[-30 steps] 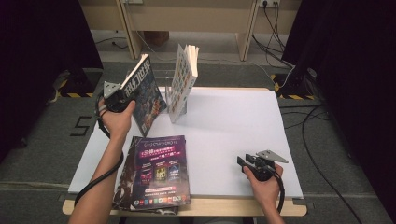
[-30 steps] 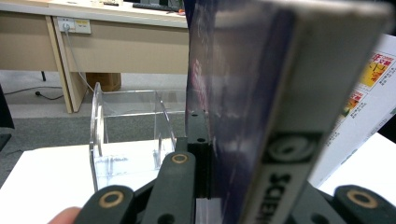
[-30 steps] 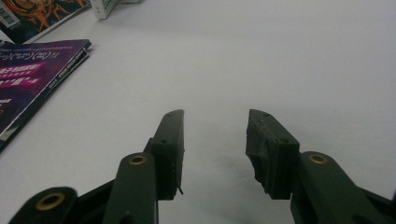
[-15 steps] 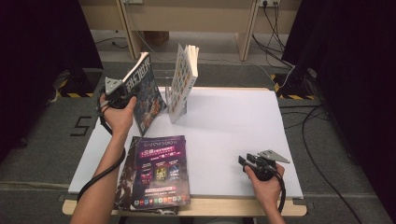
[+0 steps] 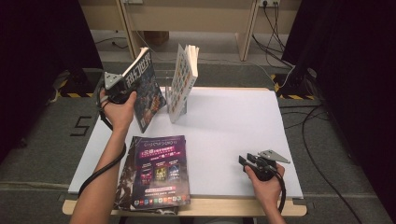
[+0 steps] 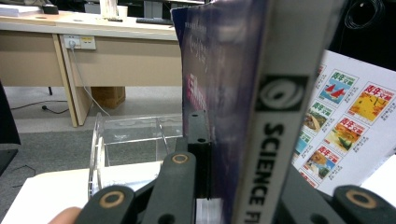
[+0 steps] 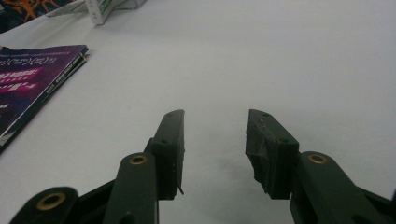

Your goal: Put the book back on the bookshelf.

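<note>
A white table [image 5: 224, 126] stands on grey carpet, with pale wooden desks behind it. At the left, the left gripper [image 5: 122, 93] holds a dark science-fiction magazine [image 5: 145, 88] upright and tilted in the air above the table's far left corner, its jaws clamped on the lower edge beside the spine (the gripper's own camera shows the spine [image 6: 275, 121] close up). Just right of it a clear acrylic rack [image 6: 126, 140] holds a second magazine [image 5: 183, 81], apparently leaning. Nearer, a stack of purple magazines [image 5: 156, 170] lies flat at the front edge. At the right, the right gripper [image 5: 246, 162] rests low over bare table, jaws spread and holding nothing.
</note>
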The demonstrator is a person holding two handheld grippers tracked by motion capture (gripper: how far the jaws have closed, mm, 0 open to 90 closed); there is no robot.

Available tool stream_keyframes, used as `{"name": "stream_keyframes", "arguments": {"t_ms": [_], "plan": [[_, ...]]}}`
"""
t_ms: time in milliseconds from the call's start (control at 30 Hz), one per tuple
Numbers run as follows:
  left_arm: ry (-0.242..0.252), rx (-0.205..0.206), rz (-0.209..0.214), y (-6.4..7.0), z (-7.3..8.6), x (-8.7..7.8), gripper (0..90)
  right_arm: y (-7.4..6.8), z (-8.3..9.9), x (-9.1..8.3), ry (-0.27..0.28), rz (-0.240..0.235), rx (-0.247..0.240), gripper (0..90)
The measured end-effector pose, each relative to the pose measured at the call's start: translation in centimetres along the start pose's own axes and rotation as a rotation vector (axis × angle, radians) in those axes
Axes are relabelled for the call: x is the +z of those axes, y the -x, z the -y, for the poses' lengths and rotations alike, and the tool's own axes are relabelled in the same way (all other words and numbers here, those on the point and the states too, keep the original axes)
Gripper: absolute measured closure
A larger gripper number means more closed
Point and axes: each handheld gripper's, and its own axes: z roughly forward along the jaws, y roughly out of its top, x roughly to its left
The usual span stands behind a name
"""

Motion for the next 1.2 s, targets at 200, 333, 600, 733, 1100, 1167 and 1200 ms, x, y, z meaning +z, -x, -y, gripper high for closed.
{"name": "stream_keyframes", "arguments": {"t_ms": [200,333,600,733,1100,1167,1200], "plan": [[0.005,-0.003,-0.001,0.0,-0.2,0.2,82.4,0.0,0.0,0.0,-0.003,0.002,-0.002,57.4],[0.004,-0.006,0.0,0.0,-0.3,0.4,82.4,0.0,0.0,0.0,0.001,0.001,0.001,57.4],[0.006,-0.001,-0.001,0.2,-0.6,0.8,82.4,0.0,0.0,0.1,-0.001,0.001,-0.002,57.4],[0.007,0.005,-0.005,0.4,-0.9,1.0,82.4,0.0,0.0,0.0,-0.003,0.0,0.0,57.5],[0.017,0.01,-0.016,0.5,-1.5,1.4,82.4,0.1,0.0,0.0,0.004,0.0,0.003,57.5],[0.016,0.011,-0.018,0.4,-1.5,1.5,82.4,0.1,0.0,0.1,0.005,0.001,0.004,57.5],[0.017,0.01,-0.019,0.4,-1.6,1.5,82.4,0.1,0.1,0.1,0.004,0.0,0.004,57.5]]}}
